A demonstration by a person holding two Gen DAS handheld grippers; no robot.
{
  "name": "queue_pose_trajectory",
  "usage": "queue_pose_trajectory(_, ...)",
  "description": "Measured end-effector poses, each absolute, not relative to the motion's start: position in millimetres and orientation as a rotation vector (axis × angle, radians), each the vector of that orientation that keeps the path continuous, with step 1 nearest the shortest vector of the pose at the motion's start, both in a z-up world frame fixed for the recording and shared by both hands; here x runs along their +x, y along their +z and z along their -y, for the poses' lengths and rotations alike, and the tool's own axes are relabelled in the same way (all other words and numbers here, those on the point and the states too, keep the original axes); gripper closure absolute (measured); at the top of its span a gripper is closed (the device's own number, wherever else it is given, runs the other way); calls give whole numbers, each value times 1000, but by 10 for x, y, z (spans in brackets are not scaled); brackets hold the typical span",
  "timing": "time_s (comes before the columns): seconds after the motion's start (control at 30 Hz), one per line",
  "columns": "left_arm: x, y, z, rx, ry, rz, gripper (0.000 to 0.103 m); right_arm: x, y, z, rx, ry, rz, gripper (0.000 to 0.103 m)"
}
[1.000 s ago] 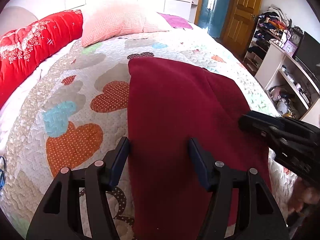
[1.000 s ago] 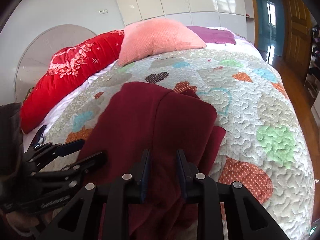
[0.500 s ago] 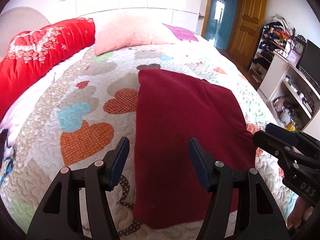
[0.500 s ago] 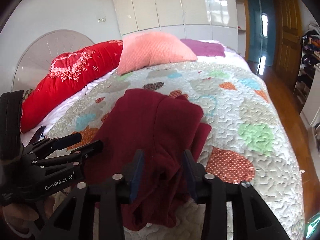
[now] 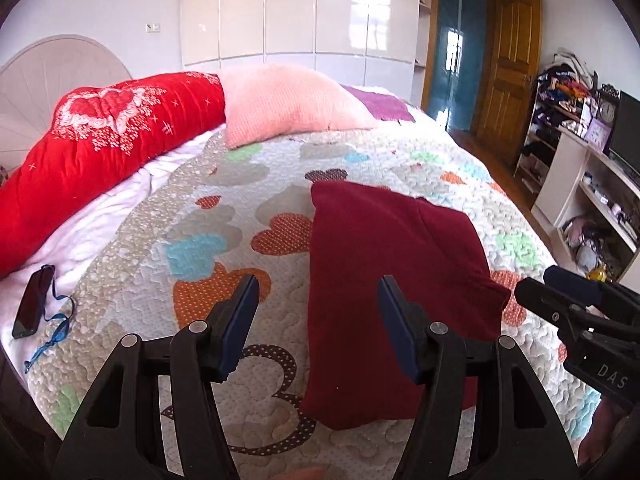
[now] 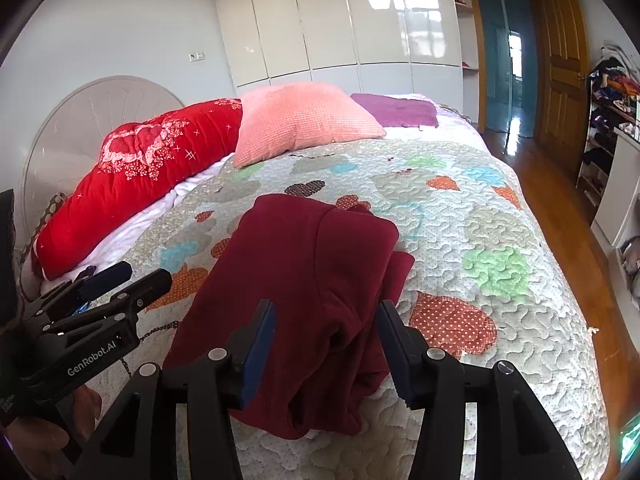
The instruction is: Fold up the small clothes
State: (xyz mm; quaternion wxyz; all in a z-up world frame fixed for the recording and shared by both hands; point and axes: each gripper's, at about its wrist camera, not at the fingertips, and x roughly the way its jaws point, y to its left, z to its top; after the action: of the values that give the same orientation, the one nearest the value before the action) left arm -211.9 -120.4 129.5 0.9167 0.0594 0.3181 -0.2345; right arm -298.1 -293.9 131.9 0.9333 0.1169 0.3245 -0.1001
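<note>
A dark red garment (image 5: 384,264) lies folded lengthwise on the heart-patterned quilt (image 5: 224,208); it also shows in the right wrist view (image 6: 312,280), with a rumpled near end. My left gripper (image 5: 316,320) is open and empty, raised above the garment's near left edge. My right gripper (image 6: 326,344) is open and empty, raised above the garment's near end. Each gripper shows in the other's view, the right one (image 5: 576,312) at the right edge and the left one (image 6: 100,300) at the left edge.
A red bolster (image 5: 100,144), a pink pillow (image 5: 288,100) and a purple cloth (image 6: 396,110) lie at the head of the bed. A dark phone with a blue strap (image 5: 34,300) lies at the bed's left edge. Shelves (image 5: 592,184) and a wooden door (image 5: 508,80) stand to the right.
My right gripper has opened and let go of the garment. Both grippers have pulled back and up from the garment, which now lies flat on the quilt.
</note>
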Motion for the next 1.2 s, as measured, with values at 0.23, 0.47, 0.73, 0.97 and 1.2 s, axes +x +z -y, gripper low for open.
queue_pose_trajectory(0.23, -2151, 1317, 1191, 136, -468, -625, 42, -2987, 1285, 2941, 252, -210, -672, 52)
queue_pose_trajectory(0.47, -2129, 1283, 1195, 132, -468, -642, 42, -2936, 1243, 2910, 243, -200, -686, 52)
queue_pose_trajectory(0.73, -2101, 1223, 1238, 139, -474, -660, 42, -2897, 1177, 2934, 240, -203, -709, 52)
queue_pose_trajectory(0.97, -2093, 1199, 1272, 141, -475, -666, 42, -2873, 1143, 2978, 252, -200, -717, 52)
queue_pose_trajectory(1.2, -2067, 1145, 1312, 146, -479, -681, 42, -2845, 1098, 3014, 262, -198, -728, 52)
